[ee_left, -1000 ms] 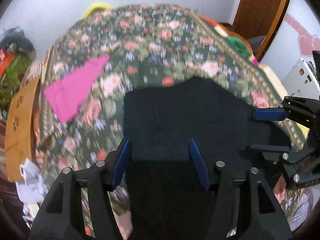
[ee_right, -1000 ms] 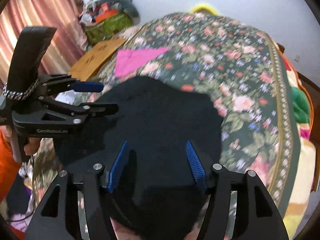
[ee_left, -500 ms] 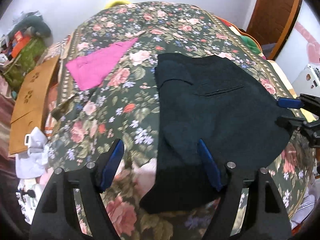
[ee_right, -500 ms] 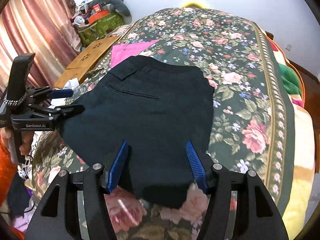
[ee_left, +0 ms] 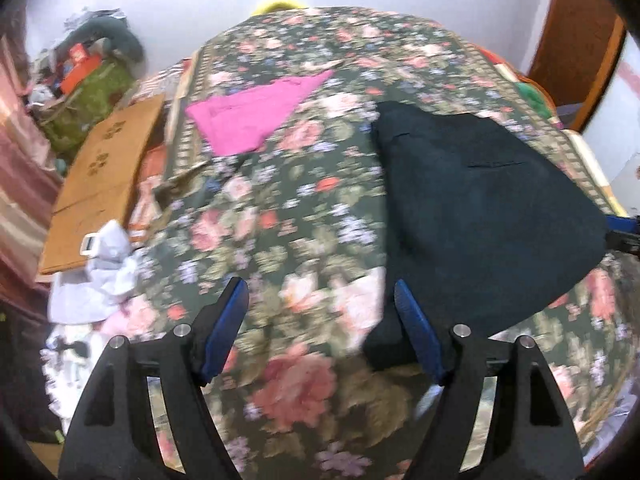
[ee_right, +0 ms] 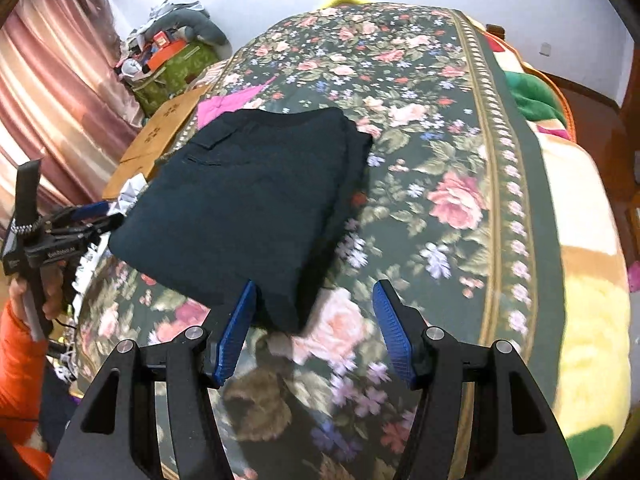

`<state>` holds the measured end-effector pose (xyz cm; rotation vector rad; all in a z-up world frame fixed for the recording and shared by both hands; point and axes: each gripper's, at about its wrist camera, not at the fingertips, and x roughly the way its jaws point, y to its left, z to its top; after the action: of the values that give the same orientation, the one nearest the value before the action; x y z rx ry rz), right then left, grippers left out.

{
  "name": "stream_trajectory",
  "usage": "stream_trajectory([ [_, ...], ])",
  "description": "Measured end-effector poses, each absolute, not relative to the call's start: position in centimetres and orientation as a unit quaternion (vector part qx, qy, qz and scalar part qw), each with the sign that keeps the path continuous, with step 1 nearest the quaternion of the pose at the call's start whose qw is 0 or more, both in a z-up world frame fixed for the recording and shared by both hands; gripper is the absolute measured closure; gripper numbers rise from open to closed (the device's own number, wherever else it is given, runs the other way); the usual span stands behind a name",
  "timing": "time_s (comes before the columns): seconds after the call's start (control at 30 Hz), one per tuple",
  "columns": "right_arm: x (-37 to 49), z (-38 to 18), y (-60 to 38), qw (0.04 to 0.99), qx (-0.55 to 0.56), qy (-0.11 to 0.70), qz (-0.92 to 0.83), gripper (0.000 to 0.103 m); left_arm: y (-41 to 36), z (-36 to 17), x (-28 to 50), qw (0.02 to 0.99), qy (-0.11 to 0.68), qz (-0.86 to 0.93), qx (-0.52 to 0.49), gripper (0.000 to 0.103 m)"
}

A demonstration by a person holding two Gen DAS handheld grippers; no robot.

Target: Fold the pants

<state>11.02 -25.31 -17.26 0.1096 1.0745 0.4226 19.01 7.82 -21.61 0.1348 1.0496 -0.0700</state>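
The left claw [ee_left: 320, 332] hangs with its blue fingers [ee_left: 224, 328] spread wide over the floral bedspread [ee_left: 288, 216], gripping nothing. The folded dark pants [ee_left: 480, 216] lie flat to its right, their near corner beside the right finger. A pink cloth [ee_left: 252, 118] lies farther back, well apart.

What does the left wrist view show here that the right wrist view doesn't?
Only the left wrist view shows the whole pink cloth and the door. Only the right wrist view shows the curtain, the yellow blanket and the person's hand holding the left tongs. Both show the folded dark pants on the floral bedspread, with open tongs.
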Motion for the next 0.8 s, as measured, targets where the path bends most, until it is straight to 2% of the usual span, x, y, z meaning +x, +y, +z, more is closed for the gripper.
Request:
stream_trajectory([
  [0.2, 11.0, -15.8, -26.2, 0.846, 0.062, 0.496, 0.187, 0.046, 9.4, -20.1, 19.5, 0.87, 0.491, 0.001, 0.049, 0.027],
  [0.37, 12.3, -14.3, -25.2, 0.862, 0.059, 0.464, 0.194, 0.034, 7.1, -17.6, 21.7, 0.88, 0.472, -0.044, 0.04, 0.027],
  [0.47, 14.0, -14.2, -24.2, 0.865, 0.053, 0.459, 0.197, 0.033, 5.3, -17.3, 23.8, 0.872, 0.482, -0.085, 0.021, 0.018],
  [0.6, 16.4, -15.4, -23.5, 0.855, 0.061, 0.475, 0.2, 0.029, 3.8, -18.6, 27.1, 0.851, 0.512, -0.113, -0.002, 0.015],
  [0.8, 19.6, -19.3, -23.1, 0.82, 0.072, 0.53, 0.205, 0.029, 3.0, -23.4, 31.4, 0.798, 0.586, -0.133, -0.036, 0.015],
])
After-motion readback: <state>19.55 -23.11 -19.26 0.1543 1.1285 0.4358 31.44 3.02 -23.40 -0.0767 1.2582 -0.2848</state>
